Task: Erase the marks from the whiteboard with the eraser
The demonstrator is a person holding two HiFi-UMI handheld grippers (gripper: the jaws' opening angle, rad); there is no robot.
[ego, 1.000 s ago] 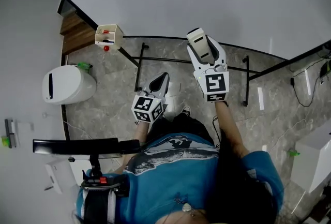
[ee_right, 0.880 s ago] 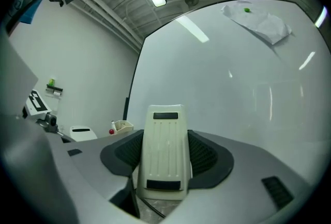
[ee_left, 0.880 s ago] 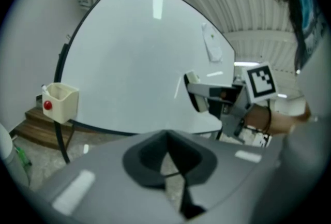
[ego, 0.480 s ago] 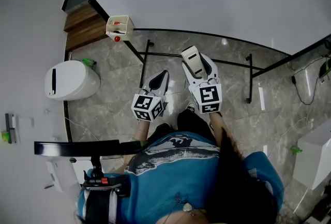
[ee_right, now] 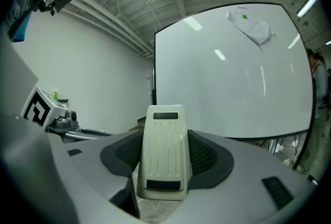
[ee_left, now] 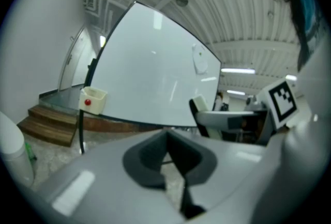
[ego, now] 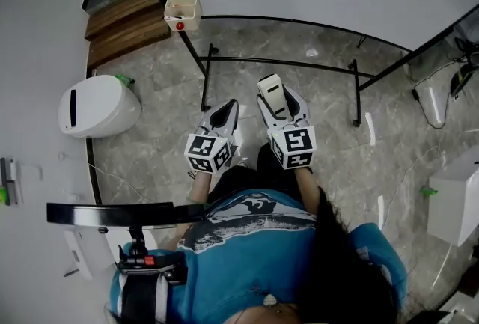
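Jaws of right gripper clamp cream eraser; left gripper jaws together, empty; both held low, off whiteboard

Head view: I have both grippers low at frame centre, side by side, pointing toward the top of the frame.

Left gripper: jaws closed tip to tip, nothing between them. Its marker cube sits nearest the torso.

Right gripper: reaches a little higher in the frame, jaws clamped on the eraser, which stands upright between them.

Right forearm: runs straight back to the body.
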